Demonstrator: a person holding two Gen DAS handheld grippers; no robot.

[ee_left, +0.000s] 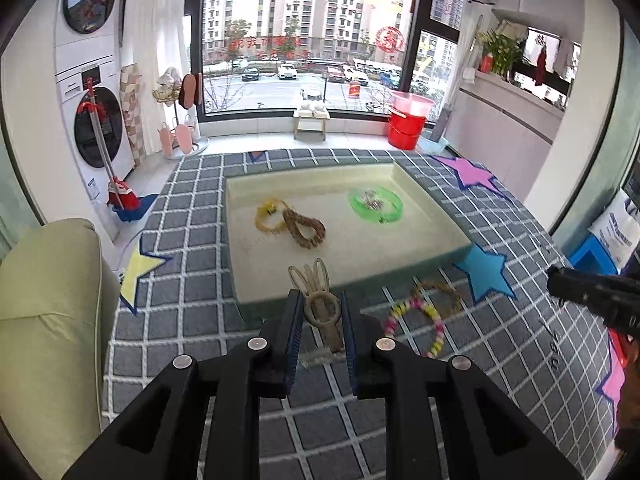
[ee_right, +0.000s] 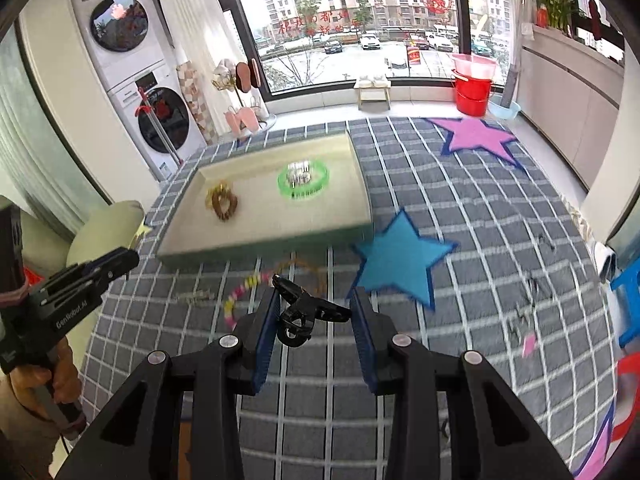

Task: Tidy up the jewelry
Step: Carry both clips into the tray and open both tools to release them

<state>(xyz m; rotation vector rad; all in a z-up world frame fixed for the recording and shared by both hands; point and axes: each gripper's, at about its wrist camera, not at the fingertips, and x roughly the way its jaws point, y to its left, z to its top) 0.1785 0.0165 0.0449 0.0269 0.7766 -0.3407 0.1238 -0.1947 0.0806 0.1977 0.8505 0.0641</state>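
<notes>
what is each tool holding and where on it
Left tool grips the tan hair clip at its ring. Right tool has a black clip against one finger.

A grey cover with a white grid (ee_left: 192,320) spreads over the flat surface, patterned with stars: a yellow one (ee_left: 140,268) at nine o'clock, a blue one (ee_left: 486,274) at three, a pink one (ee_left: 470,172) toward one. A shallow cream tray (ee_left: 436,216) sits on it toward twelve o'clock. Just off the tray's near edge, at about four o'clock from it, a pink-and-yellow beaded bracelet (ee_left: 420,324) lies on the cloth, touching a thin brown loop (ee_left: 440,294). Further right, in the right wrist view, small dark bits (ee_right: 524,312) are scattered; they are too blurred to identify
</notes>
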